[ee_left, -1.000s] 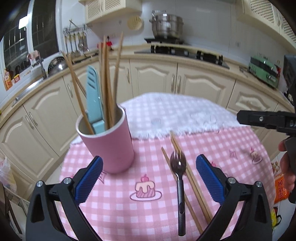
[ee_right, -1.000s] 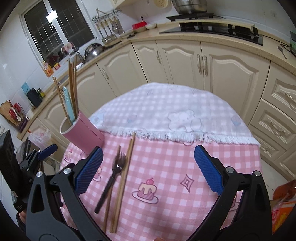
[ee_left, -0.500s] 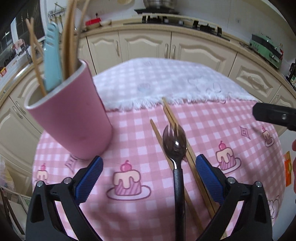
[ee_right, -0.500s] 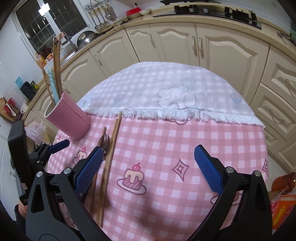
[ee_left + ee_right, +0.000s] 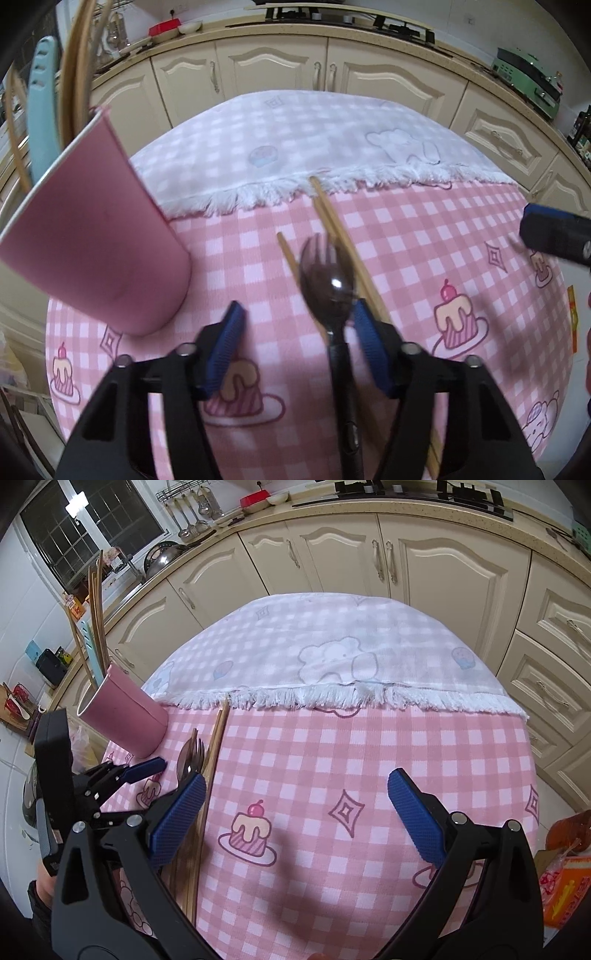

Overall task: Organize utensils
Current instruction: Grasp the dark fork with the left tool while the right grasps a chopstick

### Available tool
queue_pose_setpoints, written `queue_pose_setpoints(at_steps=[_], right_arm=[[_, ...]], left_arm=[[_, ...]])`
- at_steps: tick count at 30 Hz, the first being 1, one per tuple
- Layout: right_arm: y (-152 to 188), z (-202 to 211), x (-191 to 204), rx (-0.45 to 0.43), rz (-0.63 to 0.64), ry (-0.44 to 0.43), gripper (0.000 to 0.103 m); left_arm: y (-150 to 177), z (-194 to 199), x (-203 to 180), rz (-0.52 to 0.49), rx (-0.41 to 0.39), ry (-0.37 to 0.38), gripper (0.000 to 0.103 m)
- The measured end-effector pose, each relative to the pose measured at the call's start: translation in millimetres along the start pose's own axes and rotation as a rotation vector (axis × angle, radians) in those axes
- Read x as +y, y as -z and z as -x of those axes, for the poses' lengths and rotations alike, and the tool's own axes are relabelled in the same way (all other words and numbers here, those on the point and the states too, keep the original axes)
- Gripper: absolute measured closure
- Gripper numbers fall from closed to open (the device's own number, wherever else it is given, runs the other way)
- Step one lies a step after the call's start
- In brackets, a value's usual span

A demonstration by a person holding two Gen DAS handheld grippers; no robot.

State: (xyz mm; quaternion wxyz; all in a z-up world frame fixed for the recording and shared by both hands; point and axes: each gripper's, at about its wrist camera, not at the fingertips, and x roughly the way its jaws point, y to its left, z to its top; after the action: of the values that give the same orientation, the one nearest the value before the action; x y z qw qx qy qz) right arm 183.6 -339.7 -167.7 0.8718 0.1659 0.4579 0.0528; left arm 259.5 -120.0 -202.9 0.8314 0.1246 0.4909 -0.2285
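A dark fork (image 5: 328,280) lies on the pink checked cloth beside wooden chopsticks (image 5: 340,236). My left gripper (image 5: 299,325) is low over the cloth, partly closed, with the fork's neck between its blue pads (image 5: 365,332), next to the right pad. A pink cup (image 5: 92,243) holding chopsticks and a light blue utensil (image 5: 40,110) stands to the left. In the right wrist view the fork (image 5: 190,757), chopsticks (image 5: 216,734) and cup (image 5: 125,716) lie at left. My right gripper (image 5: 295,808) is open and empty above the cloth.
The round table carries a pink checked cloth (image 5: 332,757) with a white fringed cloth (image 5: 314,650) over its far half. Cream kitchen cabinets (image 5: 424,561) curve behind the table. An orange packet (image 5: 561,878) sits off the right edge.
My left gripper has dropped toward the fork and its jaws have narrowed around the fork's neck. My right gripper has drifted lower and closer to the cloth, still open.
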Motion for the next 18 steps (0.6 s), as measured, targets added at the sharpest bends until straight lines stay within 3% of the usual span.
queue_pose_setpoints(at_steps=[2,5,8,18], right_arm=[[2,-1,3,0.005,0.005,-0.002,0.006],[4,-4,7,0.013,0.016,-0.006,0.006],[6,-9,14,0.034,0.045,-0.009,0.006],[15,-49,56,0.109,0.219,0.077,0.006]], left_arm=[[-6,0,2,0.015,0.003,0.046,0.080],[-7,2,6,0.041,-0.009,0.084,0.082],[-3,7,9,0.054,-0.022,0.102,0.092],[19,22,26,0.100,-0.042,0.081,0.093]])
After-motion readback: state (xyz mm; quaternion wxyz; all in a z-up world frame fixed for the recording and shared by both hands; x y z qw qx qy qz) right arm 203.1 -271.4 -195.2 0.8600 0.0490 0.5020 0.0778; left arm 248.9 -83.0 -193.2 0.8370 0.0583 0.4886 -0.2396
